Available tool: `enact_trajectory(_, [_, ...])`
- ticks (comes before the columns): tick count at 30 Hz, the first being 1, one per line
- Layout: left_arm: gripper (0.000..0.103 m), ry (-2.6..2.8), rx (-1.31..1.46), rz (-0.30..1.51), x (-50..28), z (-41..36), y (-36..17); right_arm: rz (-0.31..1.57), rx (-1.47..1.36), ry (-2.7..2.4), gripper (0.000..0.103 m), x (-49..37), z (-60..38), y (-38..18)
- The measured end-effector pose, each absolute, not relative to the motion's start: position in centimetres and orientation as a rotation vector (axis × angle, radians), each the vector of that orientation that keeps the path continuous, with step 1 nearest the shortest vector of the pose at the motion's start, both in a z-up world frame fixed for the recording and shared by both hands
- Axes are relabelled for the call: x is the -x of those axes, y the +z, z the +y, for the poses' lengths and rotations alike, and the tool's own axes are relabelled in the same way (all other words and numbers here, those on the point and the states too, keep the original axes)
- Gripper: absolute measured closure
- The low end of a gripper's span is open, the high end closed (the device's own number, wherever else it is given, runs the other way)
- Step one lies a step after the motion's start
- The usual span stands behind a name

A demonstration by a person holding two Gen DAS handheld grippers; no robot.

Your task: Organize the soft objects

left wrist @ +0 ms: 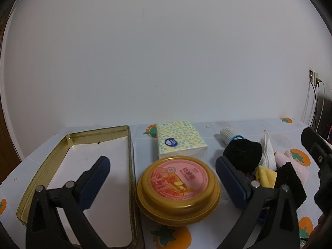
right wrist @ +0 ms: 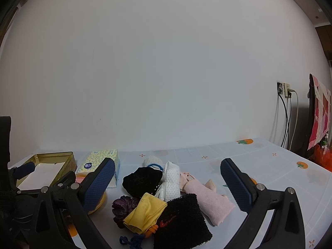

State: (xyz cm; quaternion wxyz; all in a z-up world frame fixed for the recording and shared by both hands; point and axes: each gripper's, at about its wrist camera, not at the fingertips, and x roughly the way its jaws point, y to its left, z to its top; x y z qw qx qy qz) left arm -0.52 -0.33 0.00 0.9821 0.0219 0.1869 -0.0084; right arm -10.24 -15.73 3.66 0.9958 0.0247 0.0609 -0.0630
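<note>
A pile of soft objects lies on the tablecloth: a black fuzzy cloth (right wrist: 143, 181), a white mesh cloth (right wrist: 171, 181), a pink towel (right wrist: 210, 201), a black wristband (right wrist: 183, 222), a yellow cloth (right wrist: 145, 211), a purple scrunchie (right wrist: 122, 205) and a white roll with a blue band (right wrist: 153, 161). The pile also shows at the right of the left wrist view (left wrist: 242, 155). My right gripper (right wrist: 168, 182) is open and empty, jaws either side of the pile. My left gripper (left wrist: 162, 178) is open and empty above a round gold tin (left wrist: 178, 188). An open rectangular gold tin (left wrist: 128, 166) sits at the left.
A yellow patterned tissue pack (left wrist: 180, 141) stands behind the round tin. A blue cord (right wrist: 132, 239) lies at the front of the pile. The white wall runs along the table's far edge, with a socket and cables (right wrist: 284, 112) at the right.
</note>
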Motion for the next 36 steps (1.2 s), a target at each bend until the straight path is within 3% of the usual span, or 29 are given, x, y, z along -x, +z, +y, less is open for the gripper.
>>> enact_trajectory(36, [0.000, -0.006, -0.024, 0.378, 0.8, 0.7, 0.1, 0.133, -0.064, -0.131, 0.000, 9.8, -16.1, 3.4])
